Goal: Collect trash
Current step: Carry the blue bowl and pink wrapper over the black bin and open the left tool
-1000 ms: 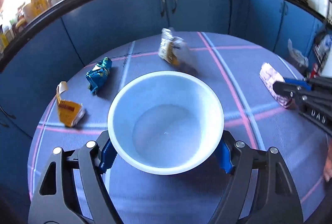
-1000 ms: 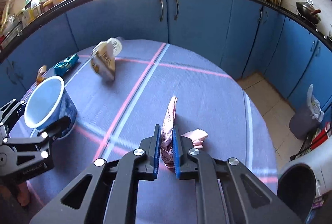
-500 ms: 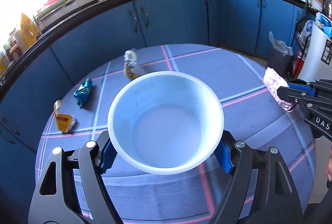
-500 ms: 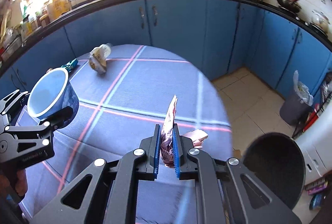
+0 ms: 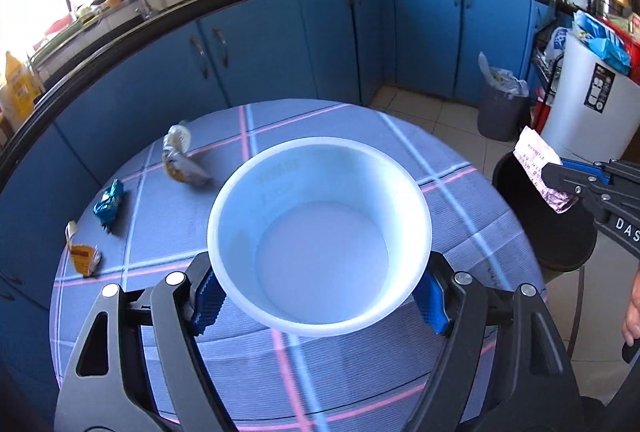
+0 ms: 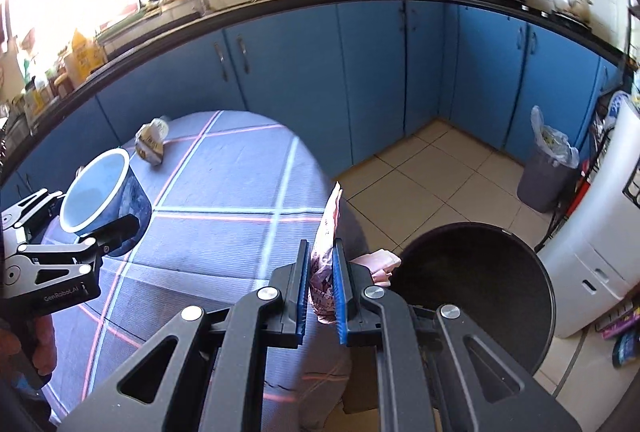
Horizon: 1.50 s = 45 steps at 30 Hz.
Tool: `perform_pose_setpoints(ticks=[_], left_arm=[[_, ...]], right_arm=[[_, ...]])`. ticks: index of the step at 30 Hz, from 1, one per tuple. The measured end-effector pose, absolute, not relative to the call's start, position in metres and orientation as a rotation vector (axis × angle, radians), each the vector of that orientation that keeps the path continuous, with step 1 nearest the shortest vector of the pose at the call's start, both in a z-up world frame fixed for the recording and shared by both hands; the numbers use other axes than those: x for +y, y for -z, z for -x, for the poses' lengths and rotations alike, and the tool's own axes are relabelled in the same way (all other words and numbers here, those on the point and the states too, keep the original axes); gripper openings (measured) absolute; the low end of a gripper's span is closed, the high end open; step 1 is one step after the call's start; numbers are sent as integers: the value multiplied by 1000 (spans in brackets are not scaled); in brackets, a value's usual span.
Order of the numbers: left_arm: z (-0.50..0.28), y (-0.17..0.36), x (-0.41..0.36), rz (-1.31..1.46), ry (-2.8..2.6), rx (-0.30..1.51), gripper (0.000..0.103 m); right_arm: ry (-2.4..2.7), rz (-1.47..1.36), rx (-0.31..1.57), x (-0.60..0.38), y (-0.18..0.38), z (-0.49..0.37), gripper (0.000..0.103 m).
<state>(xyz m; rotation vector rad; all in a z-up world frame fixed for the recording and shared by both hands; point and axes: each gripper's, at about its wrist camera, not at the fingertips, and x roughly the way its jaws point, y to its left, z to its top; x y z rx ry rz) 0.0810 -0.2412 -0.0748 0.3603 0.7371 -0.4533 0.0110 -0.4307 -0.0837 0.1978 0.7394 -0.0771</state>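
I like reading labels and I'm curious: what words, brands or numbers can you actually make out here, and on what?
"GenRobot.AI": on the body of the left gripper, seen from the right wrist.
"DAS", cut off at the frame edge: on the right gripper.
Print on the pink wrapper, the yellow wrapper, the blue wrapper and inside the white bowl: too blurred to read.

Three wrappers [image 5: 108,207] lie on the table [image 5: 320,384], bin [image 6: 476,288] beside.
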Motion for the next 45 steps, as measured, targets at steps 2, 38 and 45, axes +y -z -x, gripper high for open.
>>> perform_pose_setpoints(ticks=[2, 38, 45], left_arm=[[-78, 73, -251, -371, 466, 733, 76], [-38, 70, -404, -506, 707, 667, 76], [-35, 72, -418, -522, 724, 665, 76]], right_arm=[[83, -216, 732, -439, 84, -6, 11], [237, -293, 674, -529, 89, 47, 11], [248, -310, 670, -537, 92, 51, 11]])
